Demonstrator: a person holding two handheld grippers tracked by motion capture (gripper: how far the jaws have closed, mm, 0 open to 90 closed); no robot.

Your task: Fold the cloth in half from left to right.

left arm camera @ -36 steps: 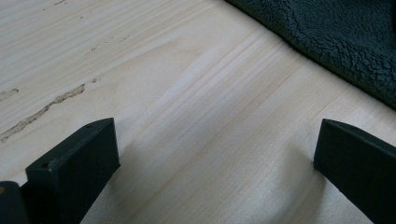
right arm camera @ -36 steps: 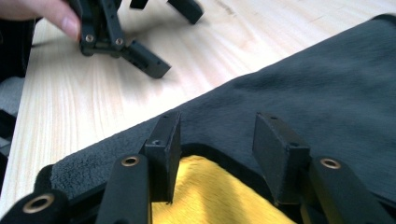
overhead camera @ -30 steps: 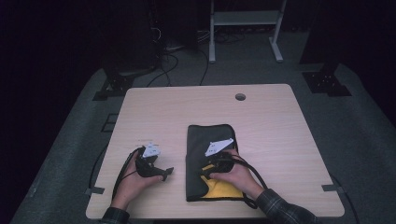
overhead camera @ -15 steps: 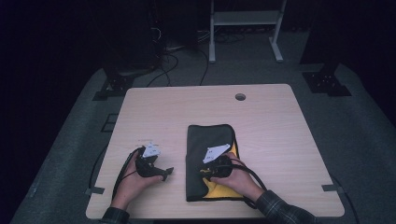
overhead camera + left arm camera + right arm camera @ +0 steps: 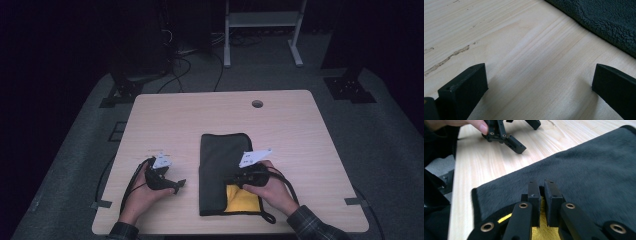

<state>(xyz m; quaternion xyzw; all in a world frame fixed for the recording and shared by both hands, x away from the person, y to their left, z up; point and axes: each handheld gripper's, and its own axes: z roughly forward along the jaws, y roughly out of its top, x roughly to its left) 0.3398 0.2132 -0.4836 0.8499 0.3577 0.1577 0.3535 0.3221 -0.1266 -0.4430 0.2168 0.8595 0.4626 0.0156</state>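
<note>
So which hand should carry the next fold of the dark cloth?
Right. The right gripper has just been closing and pinches the dark cloth at its yellow-lined corner, ready to lift. The left gripper rests open on the bare table, beside the cloth, not touching it.

The right gripper (image 5: pixel 541 186) has just closed its jaws on the dark cloth's (image 5: pixel 220 155) edge. It has lifted that edge, and more of the yellow lining (image 5: pixel 241 200) shows than 1 second ago.

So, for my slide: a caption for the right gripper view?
Right claw pinching a dark fleece cloth with yellow lining on a wooden table.
</note>
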